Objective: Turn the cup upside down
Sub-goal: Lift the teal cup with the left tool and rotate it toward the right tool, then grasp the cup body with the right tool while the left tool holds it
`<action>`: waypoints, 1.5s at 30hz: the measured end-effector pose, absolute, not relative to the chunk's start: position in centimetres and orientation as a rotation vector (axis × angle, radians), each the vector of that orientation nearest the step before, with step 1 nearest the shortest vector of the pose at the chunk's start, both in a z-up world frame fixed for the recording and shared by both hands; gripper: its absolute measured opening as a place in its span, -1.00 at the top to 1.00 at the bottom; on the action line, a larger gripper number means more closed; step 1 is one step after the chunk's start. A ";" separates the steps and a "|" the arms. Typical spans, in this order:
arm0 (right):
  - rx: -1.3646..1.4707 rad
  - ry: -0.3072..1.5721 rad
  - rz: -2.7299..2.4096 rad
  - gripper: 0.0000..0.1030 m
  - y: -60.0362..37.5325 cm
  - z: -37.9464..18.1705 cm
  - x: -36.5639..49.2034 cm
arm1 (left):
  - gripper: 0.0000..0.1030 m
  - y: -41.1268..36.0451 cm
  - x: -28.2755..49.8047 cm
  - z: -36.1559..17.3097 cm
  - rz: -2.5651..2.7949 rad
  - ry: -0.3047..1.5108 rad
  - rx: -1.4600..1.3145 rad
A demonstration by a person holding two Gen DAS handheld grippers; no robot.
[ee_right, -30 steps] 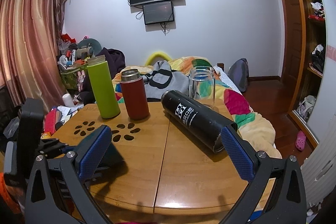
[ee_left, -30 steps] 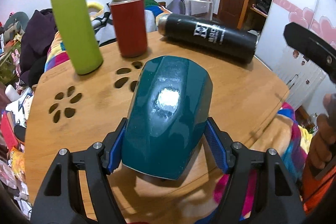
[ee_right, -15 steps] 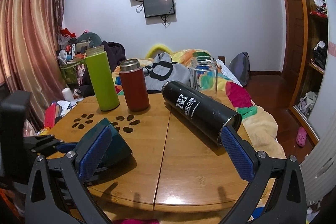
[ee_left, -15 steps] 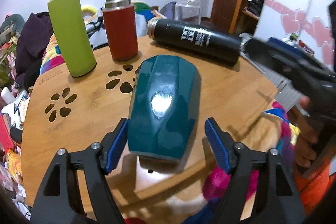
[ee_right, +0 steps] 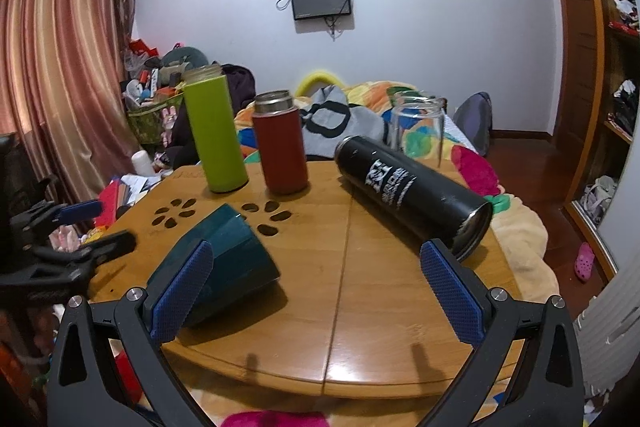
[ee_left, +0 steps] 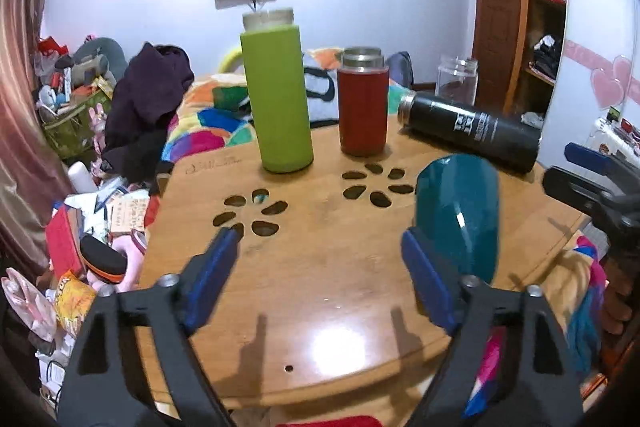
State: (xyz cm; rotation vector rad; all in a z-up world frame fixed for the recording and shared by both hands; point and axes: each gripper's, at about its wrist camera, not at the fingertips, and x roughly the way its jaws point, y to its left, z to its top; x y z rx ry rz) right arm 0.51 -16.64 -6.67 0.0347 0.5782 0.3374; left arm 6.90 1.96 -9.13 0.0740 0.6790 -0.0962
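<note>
A dark teal cup (ee_left: 458, 215) stands upside down on the round wooden table (ee_left: 320, 267), wide rim down and base up. It also shows in the right wrist view (ee_right: 224, 259), behind my right gripper's left finger. My left gripper (ee_left: 320, 279) is open and empty, to the left of the cup and off it, its right finger (ee_left: 428, 283) just in front of the cup. My right gripper (ee_right: 316, 291) is open and empty above the table's near edge. The left gripper shows at the left of the right wrist view (ee_right: 76, 235).
A tall green bottle (ee_left: 278, 95) and a red flask (ee_left: 363, 103) stand at the table's back. A black flask (ee_left: 468, 131) lies on its side at the back right, with a clear glass jar (ee_left: 456, 81) behind it. Clutter and bedding surround the table.
My left gripper let go of the teal cup, opened wide and drew back to the left. The cup now stands on the table on its own. The right gripper has hardly moved.
</note>
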 end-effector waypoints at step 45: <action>-0.006 0.721 0.613 -0.20 -12.8 -12.1 2.2 | 0.79 -3.6 7.8 -7.0 -0.356 0.611 0.071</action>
